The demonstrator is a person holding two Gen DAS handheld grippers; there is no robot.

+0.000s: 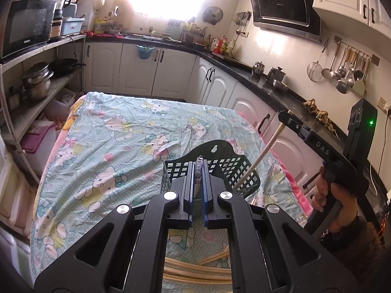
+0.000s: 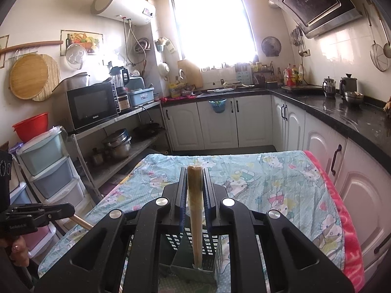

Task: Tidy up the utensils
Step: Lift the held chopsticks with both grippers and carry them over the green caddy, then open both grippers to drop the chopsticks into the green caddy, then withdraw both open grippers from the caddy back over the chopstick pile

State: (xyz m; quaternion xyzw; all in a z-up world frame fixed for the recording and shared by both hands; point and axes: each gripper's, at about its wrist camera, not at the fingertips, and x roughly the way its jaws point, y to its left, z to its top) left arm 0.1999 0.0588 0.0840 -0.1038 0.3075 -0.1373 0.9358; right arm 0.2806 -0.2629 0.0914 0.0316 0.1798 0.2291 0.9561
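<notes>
Right gripper (image 2: 193, 190) is clamping a pale wooden chopstick (image 2: 195, 219) near its top end, jaws pressed on both sides of it. The chopstick's long axis is running steeply down from the jaws into the dark green perforated plastic utensil basket (image 2: 210, 246). Its lower tip is sitting inside the basket, apparently at or near the floor; contact is not resolvable. From the left wrist view the same chopstick (image 1: 259, 156) is slanting down-left from the right gripper (image 1: 284, 116) into the basket (image 1: 220, 166) on its right side.

Left gripper (image 1: 198, 171) is closed on something small and crinkly, looks like clear wrapped plastic (image 1: 199, 163); can't tell what it is. It is hovering just short of the basket's near wall, the hang-tab back wall beyond.

More loose wooden chopsticks (image 1: 195, 271) are lying on the Hello Kitty print cloth (image 1: 110, 146) under the left gripper, long axes mostly crosswise to it. So the left hand is nearer the remaining pile, the right hand nearer the basket mouth.

My read: the drop step is nearly complete; the next move needs only a release, since the stick is already past the rim. Risk: the steep lean could tip the light basket or let the stick pivot out over the right wall. Open cloth is lying beyond and left of the basket; the cloth's pink edge is close on the right.
</notes>
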